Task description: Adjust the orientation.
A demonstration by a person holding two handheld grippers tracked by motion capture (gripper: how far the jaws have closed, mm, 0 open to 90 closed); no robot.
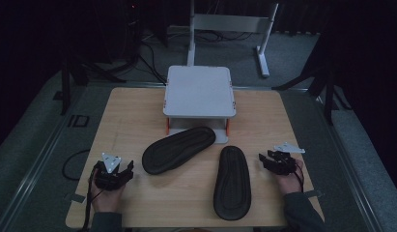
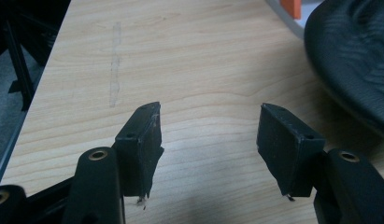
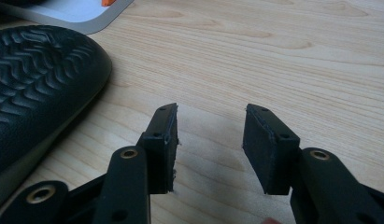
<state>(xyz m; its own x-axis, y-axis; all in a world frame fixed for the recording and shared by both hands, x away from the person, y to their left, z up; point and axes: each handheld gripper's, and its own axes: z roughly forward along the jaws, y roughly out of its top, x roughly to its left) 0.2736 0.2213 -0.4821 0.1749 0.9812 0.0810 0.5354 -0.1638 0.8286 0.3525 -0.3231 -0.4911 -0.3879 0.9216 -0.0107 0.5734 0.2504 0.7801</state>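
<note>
On the wooden tabletop (image 1: 138, 193) we see 1 grey two-tier stand (image 1: 200, 92) at the far edge, its lower shelf mostly hidden. 2 black slippers lie soles up: 1 slipper (image 1: 178, 149) just before it, another (image 1: 232, 182) nearer. The left gripper (image 1: 122, 170) and right gripper (image 1: 269, 158) rest wide open, holding nothing.

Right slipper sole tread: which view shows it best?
Right gripper view: the right slipper lies sole-up close by, its zigzag tread sharp. The high view shows that slipper whole, but its tread is dim and small. In the left gripper view the dark slipper edge is the other one.
</note>
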